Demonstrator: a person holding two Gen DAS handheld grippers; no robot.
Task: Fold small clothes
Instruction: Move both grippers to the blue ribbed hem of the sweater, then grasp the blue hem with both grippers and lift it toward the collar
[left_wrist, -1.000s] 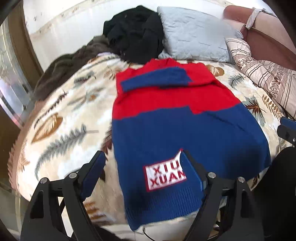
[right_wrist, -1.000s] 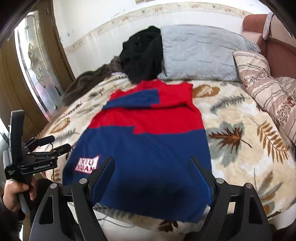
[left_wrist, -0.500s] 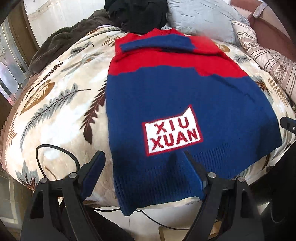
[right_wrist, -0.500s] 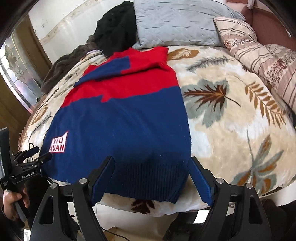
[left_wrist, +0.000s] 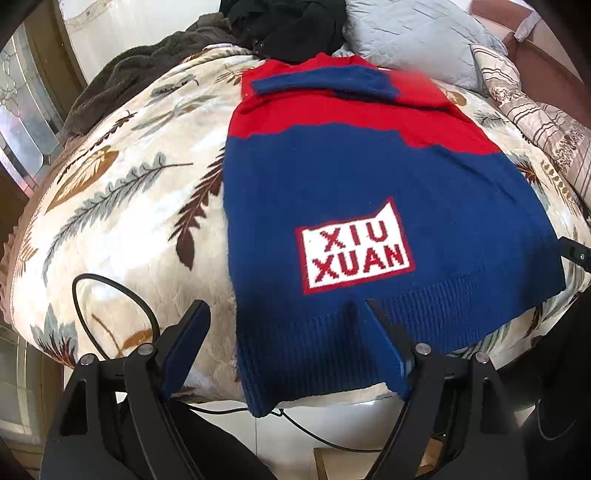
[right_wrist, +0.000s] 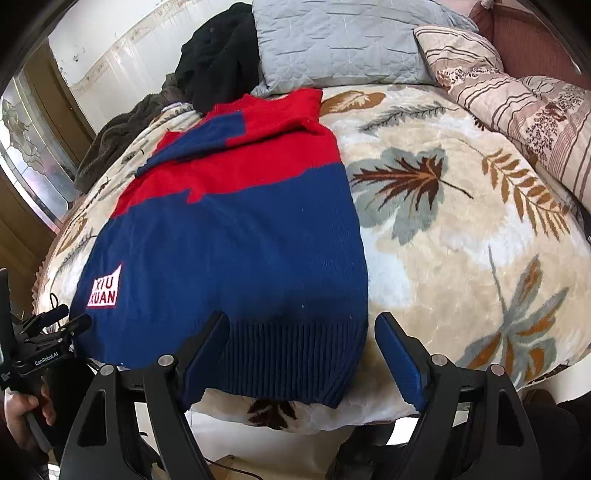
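A small blue and red knit sweater with a white "XIU XUAN" patch lies flat on the bed, its sleeves folded across the red chest, its ribbed hem hanging over the near edge. My left gripper is open just above the hem's left corner. The sweater also shows in the right wrist view. My right gripper is open over the hem's right corner. The left gripper shows at the far left of the right wrist view.
The bed has a cream leaf-print blanket. A grey pillow, a striped pillow, a black garment and a brown blanket lie at the far side. A black cable loops on the blanket's near left.
Both grippers have moved in and down toward the sweater's hem at the near bed edge. Both stay open. The sweater has not moved.
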